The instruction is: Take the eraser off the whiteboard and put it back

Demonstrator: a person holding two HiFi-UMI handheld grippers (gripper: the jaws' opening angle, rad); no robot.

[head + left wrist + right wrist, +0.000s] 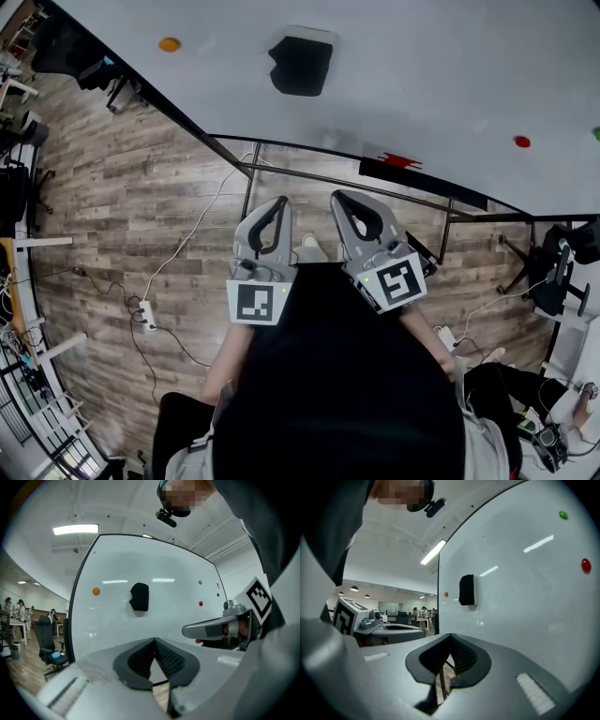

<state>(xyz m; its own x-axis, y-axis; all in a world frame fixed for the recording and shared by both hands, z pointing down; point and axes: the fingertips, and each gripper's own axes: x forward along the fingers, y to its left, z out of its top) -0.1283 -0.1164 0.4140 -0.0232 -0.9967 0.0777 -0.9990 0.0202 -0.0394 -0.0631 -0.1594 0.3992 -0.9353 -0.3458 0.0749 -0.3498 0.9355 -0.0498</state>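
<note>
Left gripper (153, 641), bottom centre: the ribbed jaws meet at their tips with nothing between them. Behind it a whiteboard (178, 559) fills the middle of the frame. A black eraser (139, 596) sits on the board at centre, with an orange dot (96, 591) to its left and a green dot (200, 581) above a red dot (201, 603) to its right. The right gripper (186, 630) enters from the right edge, seen side-on, its marker cube (258, 596) above it. Lower left: an office chair (47, 634). Upper left: a ceiling light (75, 528).
</note>
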